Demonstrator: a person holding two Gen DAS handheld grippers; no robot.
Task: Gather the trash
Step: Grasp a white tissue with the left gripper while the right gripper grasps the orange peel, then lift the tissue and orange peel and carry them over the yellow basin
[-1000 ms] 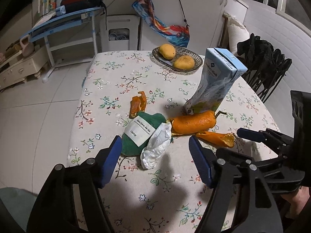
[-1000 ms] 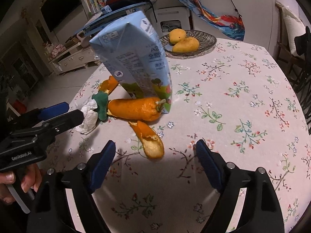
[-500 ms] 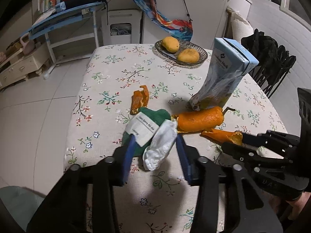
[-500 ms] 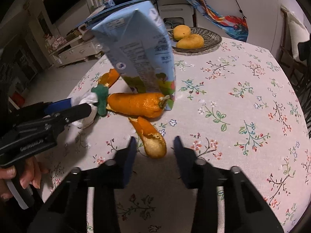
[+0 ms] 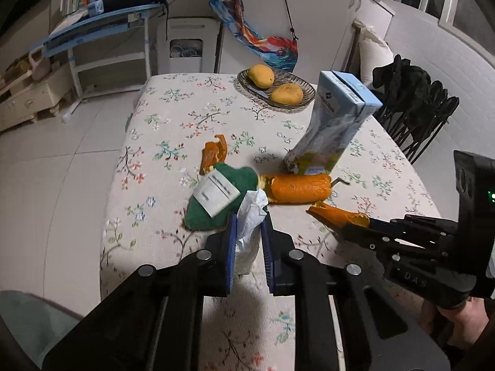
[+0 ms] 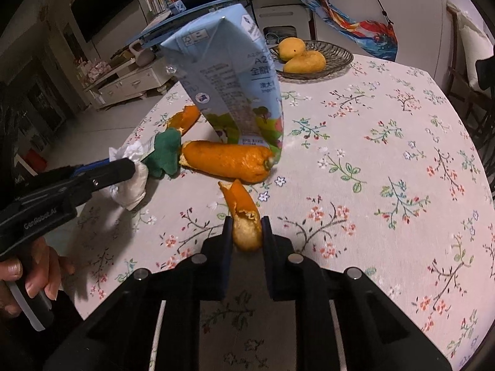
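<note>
My left gripper (image 5: 249, 232) is shut on a crumpled white tissue (image 5: 251, 225) at the near left of the floral table. Beside it lies a green wrapper with a white label (image 5: 216, 201). My right gripper (image 6: 246, 232) is shut on a small orange peel piece (image 6: 243, 216). A large orange peel (image 6: 225, 160) lies against a leaning light-blue milk carton (image 6: 229, 83). Another peel piece (image 5: 213, 154) lies farther left. The left gripper also shows in the right wrist view (image 6: 102, 173) holding the tissue (image 6: 133, 182).
A wire bowl (image 5: 306, 91) with two mangoes (image 5: 286, 93) stands at the far side of the table (image 5: 185, 114). A black chair (image 5: 414, 108) stands to the right. A blue desk (image 5: 102, 27) and white cabinet stand beyond the table.
Both grippers went from wide open to shut, the left closing on the tissue and the right on the small peel piece.
</note>
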